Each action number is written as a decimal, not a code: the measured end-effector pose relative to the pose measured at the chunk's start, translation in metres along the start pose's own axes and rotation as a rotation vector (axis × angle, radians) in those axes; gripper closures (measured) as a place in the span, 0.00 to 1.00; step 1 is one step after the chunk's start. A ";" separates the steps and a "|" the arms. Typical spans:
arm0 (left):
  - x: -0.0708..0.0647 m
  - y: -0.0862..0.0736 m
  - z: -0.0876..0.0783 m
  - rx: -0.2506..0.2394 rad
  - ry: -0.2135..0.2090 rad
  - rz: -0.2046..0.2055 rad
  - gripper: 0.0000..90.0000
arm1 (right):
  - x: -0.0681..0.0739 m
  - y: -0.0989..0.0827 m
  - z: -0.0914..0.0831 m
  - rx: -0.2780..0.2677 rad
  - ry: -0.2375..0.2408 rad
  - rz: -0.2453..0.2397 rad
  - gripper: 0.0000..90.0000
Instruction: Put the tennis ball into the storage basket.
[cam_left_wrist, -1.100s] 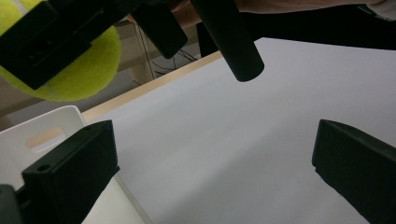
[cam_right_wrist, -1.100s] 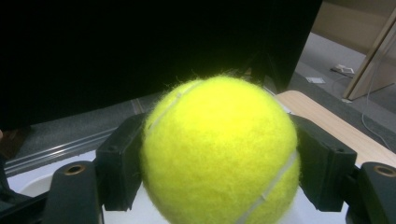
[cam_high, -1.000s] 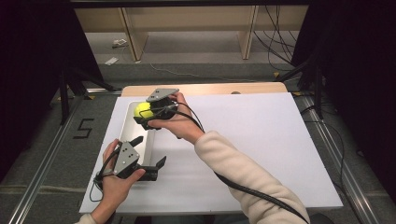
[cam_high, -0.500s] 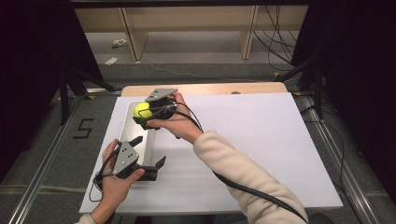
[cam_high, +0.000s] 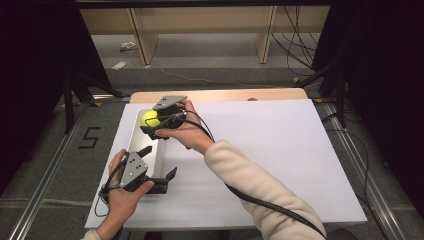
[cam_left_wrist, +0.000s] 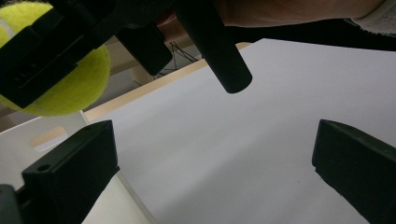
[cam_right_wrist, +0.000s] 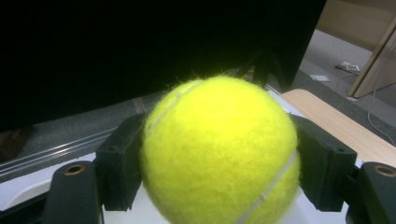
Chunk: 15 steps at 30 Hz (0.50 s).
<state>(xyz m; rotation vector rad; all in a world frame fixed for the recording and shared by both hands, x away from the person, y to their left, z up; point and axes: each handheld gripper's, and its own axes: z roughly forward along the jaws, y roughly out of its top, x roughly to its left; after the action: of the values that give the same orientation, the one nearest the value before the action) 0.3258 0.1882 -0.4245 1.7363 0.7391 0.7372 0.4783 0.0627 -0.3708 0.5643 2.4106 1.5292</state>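
Note:
A yellow tennis ball (cam_high: 148, 118) (cam_right_wrist: 219, 154) is clamped between the black jaws of my right gripper (cam_high: 151, 123) (cam_right_wrist: 219, 163). The gripper holds it in the air over the far end of a white tray (cam_high: 139, 142) at the table's left. My left gripper (cam_high: 160, 161) (cam_left_wrist: 215, 163) stands open at the tray's near end, with nothing between its fingers. In the left gripper view the ball (cam_left_wrist: 60, 88) hangs at the upper left, above the tray's wall (cam_left_wrist: 28, 144).
A large white board (cam_high: 280, 150) (cam_left_wrist: 243, 130) covers the table. A strip of wooden tabletop (cam_high: 225, 95) shows along its far side. The right forearm in a cream sleeve (cam_high: 250, 185) crosses the board's near middle. Black cables trail from both grippers.

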 end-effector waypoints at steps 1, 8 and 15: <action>0.000 0.000 0.000 -0.001 0.000 -0.001 0.00 | 0.000 0.000 0.000 0.002 0.001 0.000 0.30; 0.000 0.000 -0.002 0.001 0.006 -0.012 0.00 | 0.001 -0.001 0.005 0.007 0.003 -0.001 0.30; 0.000 0.000 -0.002 0.001 0.008 -0.012 0.00 | 0.002 -0.002 0.010 0.020 0.013 -0.003 0.30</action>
<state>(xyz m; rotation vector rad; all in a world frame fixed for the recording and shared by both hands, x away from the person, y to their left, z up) 0.3244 0.1890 -0.4237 1.7290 0.7551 0.7360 0.4801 0.0706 -0.3768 0.5564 2.4372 1.5139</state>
